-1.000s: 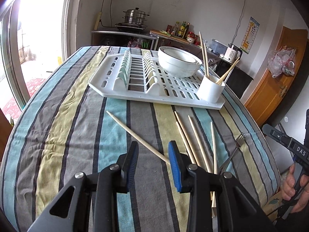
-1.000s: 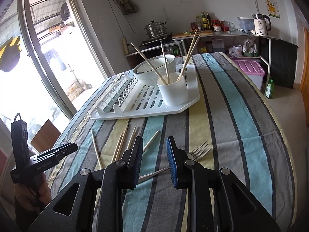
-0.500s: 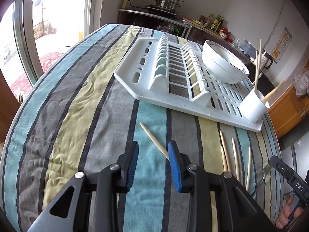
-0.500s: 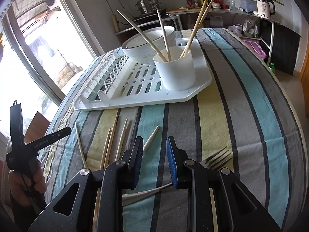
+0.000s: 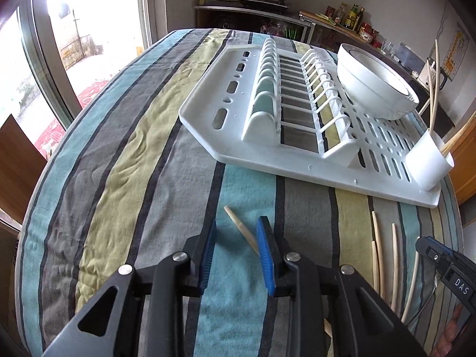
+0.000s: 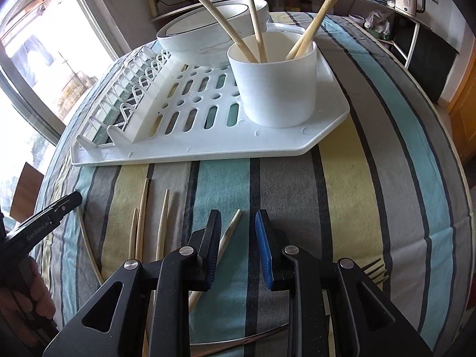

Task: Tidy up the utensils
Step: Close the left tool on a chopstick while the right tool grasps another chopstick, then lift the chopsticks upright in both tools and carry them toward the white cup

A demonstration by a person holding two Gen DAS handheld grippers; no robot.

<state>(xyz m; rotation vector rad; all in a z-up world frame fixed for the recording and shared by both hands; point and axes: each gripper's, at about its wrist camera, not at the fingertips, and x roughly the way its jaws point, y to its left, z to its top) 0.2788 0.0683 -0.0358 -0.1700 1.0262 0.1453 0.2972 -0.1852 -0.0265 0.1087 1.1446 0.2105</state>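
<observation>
Both grippers now sit lower and closer to the striped tablecloth than a second ago, and the drying rack and cup fill more of each view.

Left wrist view:
- Left gripper (image 5: 235,238): jaws apart and closing; the end of one loose chopstick (image 5: 241,230) lies on the cloth between the blue pads, close against the right pad, with no grip visible.
- Tablecloth (image 5: 125,154): blue, grey and yellow stripes, covering the table.
- Drying rack (image 5: 297,136): white plastic, lying flat on the cloth beyond the gripper.
- Bowls (image 5: 374,89): white, stacked, resting on the rack's far side.
- Cup (image 5: 428,163): white, standing on the rack's right corner, with chopsticks upright in it.
- Chopstick group (image 5: 383,255): several pale sticks lying roughly parallel on the cloth, right of the gripper.
- Right gripper (image 5: 446,270): seen at the lower right edge, with part of a hand below it.

Right wrist view:
- Right gripper (image 6: 238,241): jaws apart with a narrow gap, nothing clamped; one chopstick (image 6: 230,230) lies on the cloth with its tip showing in the gap, its length running under the left finger.
- Fork (image 6: 374,270): tines visible on the cloth just right of the gripper, handle passing beneath the gripper body.
- Chopstick group (image 6: 151,226): on the cloth to the left, in front of the rack (image 6: 208,148).
- Cup (image 6: 276,80): four chopsticks stand in it; bowls (image 6: 208,35) behind.
- Left gripper (image 6: 50,217): at the left edge, held by a hand; its jaw state cannot be told from here.
</observation>
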